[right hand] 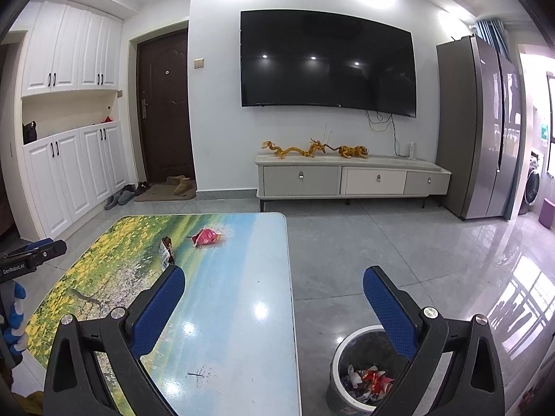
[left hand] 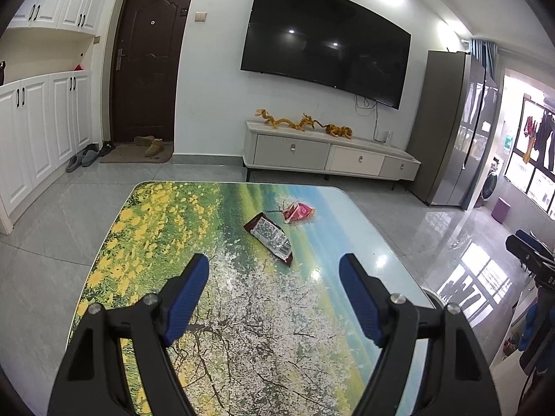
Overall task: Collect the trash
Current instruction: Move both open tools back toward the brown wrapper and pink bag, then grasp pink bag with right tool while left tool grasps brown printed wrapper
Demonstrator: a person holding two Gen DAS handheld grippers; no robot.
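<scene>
Table top [left hand: 180,242]: glossy printed landscape film, smooth, mirroring ceiling lights. Dark snack wrapper [left hand: 270,235]: crinkled shiny plastic film. Red wrapper [left hand: 298,212]: crumpled glossy foil-like plastic. Left gripper [left hand: 274,270] and right gripper [right hand: 274,284]: matt black plastic bodies, textured blue rubbery pads [right hand: 390,312], bright metal screw heads. Trash bin [right hand: 338,374]: smooth grey plastic with a pale rim. Floor tiles [right hand: 381,242]: polished, reflective grey.

Two wrappers on counter [left hand: 166,242]: long wrapper [left hand: 270,238] at 12 o'clock, crumpled wrapper [left hand: 297,212] just behind at 1. Bin [right hand: 341,353] on floor, counter's right.
</scene>
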